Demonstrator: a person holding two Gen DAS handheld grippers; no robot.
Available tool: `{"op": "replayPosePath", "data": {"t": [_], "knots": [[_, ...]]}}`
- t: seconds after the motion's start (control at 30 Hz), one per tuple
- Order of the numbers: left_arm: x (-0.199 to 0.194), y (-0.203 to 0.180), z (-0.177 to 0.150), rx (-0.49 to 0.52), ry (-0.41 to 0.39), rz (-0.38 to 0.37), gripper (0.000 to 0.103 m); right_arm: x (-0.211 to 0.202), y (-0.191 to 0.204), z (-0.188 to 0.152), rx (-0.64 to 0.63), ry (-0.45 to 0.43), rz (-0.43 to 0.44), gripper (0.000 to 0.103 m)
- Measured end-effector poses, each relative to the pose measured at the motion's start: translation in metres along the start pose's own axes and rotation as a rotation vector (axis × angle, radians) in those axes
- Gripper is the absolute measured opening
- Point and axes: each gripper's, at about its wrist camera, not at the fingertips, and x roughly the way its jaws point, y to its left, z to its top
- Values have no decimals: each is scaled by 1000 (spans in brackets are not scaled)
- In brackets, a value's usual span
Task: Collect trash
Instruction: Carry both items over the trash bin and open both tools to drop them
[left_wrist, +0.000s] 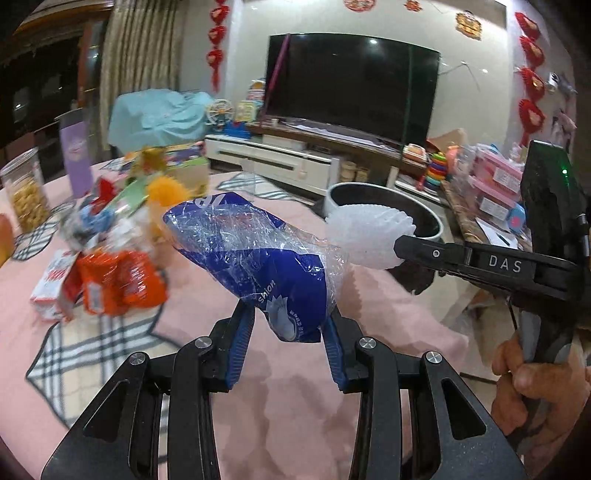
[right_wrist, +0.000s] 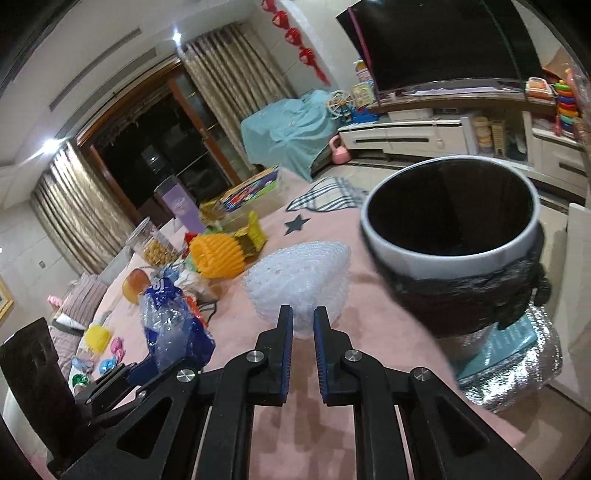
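Note:
My left gripper (left_wrist: 290, 317) is shut on a crumpled blue and clear plastic wrapper (left_wrist: 255, 258), held above the pink tablecloth (left_wrist: 280, 398). The same wrapper (right_wrist: 173, 325) shows at the lower left of the right wrist view. My right gripper (right_wrist: 303, 317) is shut on a white foam fruit net (right_wrist: 299, 280). In the left wrist view that net (left_wrist: 369, 234) sticks out of the right gripper (left_wrist: 400, 249), whose handle a hand (left_wrist: 532, 384) grips. A white-rimmed bin with a black liner (right_wrist: 454, 251) stands just right of the net, its mouth open.
Snack packs in orange and white (left_wrist: 107, 284), a yellow foam net (right_wrist: 218, 254), a jar of snacks (left_wrist: 27, 192) and a purple carton (left_wrist: 75, 155) crowd the table's left side. A TV (left_wrist: 351, 81) and cabinet stand beyond the table edge.

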Motion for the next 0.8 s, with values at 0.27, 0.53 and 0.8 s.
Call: {"op": "replayPosePath", "data": {"t": [0.27,0.53,0.8], "knots": [[25,-27,18,34,36,-68,35,-16,-26,13,29,-45,-35,11],[49,-49,36,54,80,-116,35,-27,-48,27,50,-79,-70,11],[72,-69,62,97,92,-154,35,-29,-71,46,69,-98,-114,11]]}}
